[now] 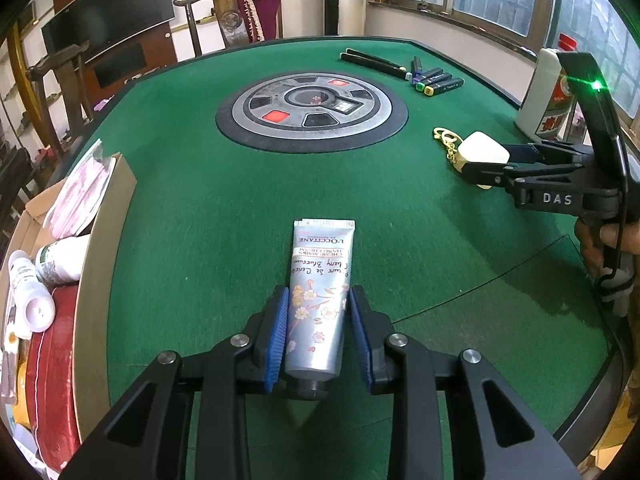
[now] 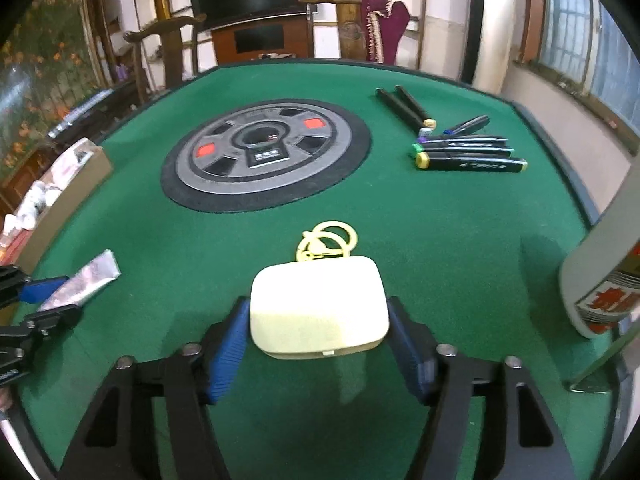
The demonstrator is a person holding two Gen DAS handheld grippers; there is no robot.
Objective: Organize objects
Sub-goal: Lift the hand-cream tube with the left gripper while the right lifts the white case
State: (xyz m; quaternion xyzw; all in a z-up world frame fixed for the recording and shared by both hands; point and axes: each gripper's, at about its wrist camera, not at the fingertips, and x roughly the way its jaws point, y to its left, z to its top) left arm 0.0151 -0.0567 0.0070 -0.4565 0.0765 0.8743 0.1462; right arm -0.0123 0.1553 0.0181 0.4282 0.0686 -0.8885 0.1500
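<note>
Left tool [image 1: 318, 334] clamped on hand cream tube [image 1: 320, 280]; right tool [image 2: 316, 340] gripping cream case [image 2: 318, 312] above green table [image 2: 440, 240].

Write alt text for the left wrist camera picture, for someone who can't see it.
The left gripper is closed on a silver hand cream tube above a green felt table. To the right, the right gripper straddles a cream case with a gold keyring. A cardboard box of toiletries sits at the left edge.
</note>
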